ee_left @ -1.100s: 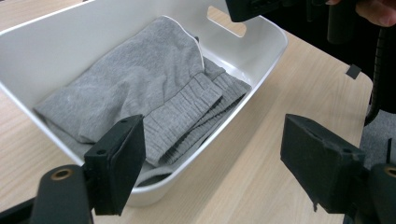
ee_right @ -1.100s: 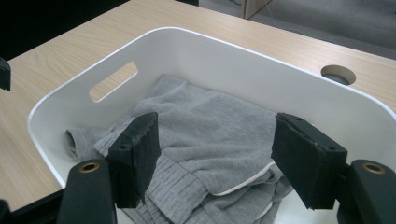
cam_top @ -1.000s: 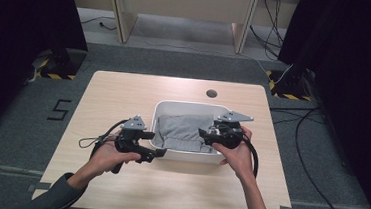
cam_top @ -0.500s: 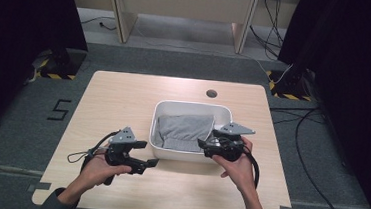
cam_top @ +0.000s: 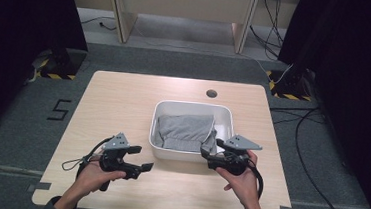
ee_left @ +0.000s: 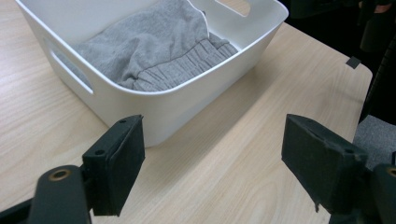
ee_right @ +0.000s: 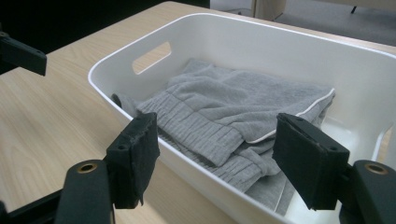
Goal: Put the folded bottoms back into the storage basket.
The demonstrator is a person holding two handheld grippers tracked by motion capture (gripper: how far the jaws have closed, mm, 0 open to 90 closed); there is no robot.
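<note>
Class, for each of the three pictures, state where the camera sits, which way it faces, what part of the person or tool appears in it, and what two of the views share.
High view: above the person's side, facing forward and down on the table; both forearms, left hand-held gripper and right hand-held gripper.
Left gripper view: rides the left hand-held gripper, facing the white bin from outside; its open black jaws.
Right gripper view: rides the right hand-held gripper, facing across the bin's rim; its open black jaws.
Shared: both gripper views show the grey garment in the bin.

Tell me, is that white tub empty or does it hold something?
Not empty: the white tub holds a crumpled grey garment, lying entirely inside its walls.
</note>
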